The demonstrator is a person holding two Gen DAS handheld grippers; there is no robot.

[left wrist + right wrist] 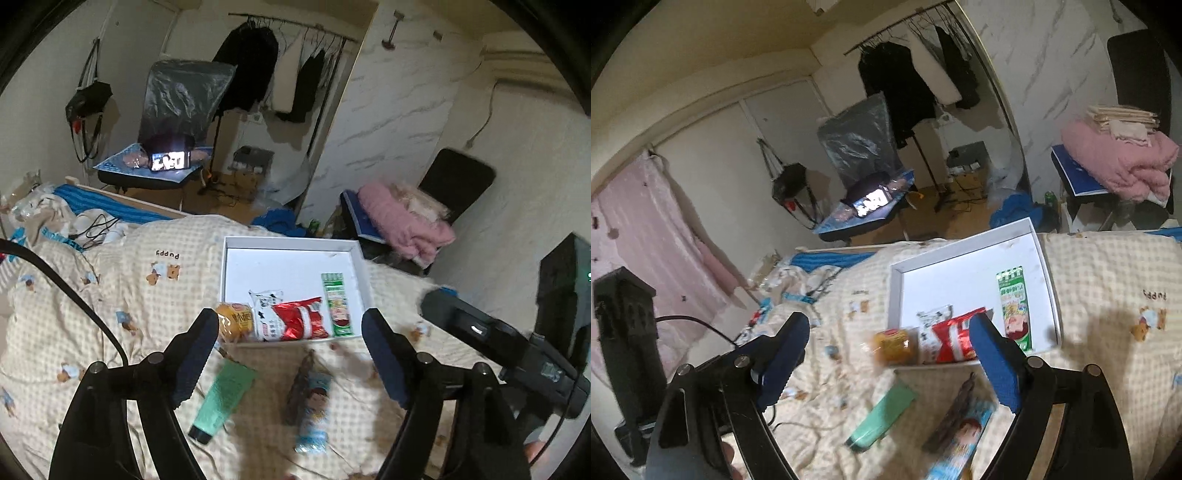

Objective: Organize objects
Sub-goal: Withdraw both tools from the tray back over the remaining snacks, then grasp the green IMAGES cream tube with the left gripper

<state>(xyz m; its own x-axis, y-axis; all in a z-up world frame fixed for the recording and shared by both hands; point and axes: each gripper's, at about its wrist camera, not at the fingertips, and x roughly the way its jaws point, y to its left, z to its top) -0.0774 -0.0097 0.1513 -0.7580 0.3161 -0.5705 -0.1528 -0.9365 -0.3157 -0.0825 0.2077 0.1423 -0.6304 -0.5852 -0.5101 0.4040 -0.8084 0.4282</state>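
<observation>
Left gripper (290, 330): jaws wide apart, nothing between the blue pads; it hangs above the bed.
Right gripper (890, 341): jaws spread wide, empty; its right pad overlaps the red packet in the picture but does not press it.
White box (231, 243): shallow and open, ahead of both grippers on the quilt, holding the sorted snacks.
In the box: a green stick pack (338, 304) lies toward the right wall; a red packet (299, 319) and a black-and-white pouch (264, 301) overlap at the near wall.
Yellow round snack (234, 319): at the box's near left corner, just beyond the left gripper's left pad; whether it sits inside or on the rim cannot be told.
Outside the box: a green tube (221, 400) and a light-blue packet (312, 413) with a cartoon face lie on the quilt below the open jaws; a dark brown wrapper (301, 384) lies against the blue packet.
Hard to make out: the tube and packets are motion-blurred; print is unreadable. The blue packet is cut off by the right wrist view's bottom edge.
Only in left view: the right gripper's black body at the right edge.
Only in right view: a pink curtain (646, 236) left, and a fingertip behind the handle.
Surface: cream checked quilt (122, 295) with bear prints, rumpled.
Room: hanging dark clothes (251, 70), plastic-covered chair (181, 99), pink blanket (402, 221) on a second chair.
</observation>
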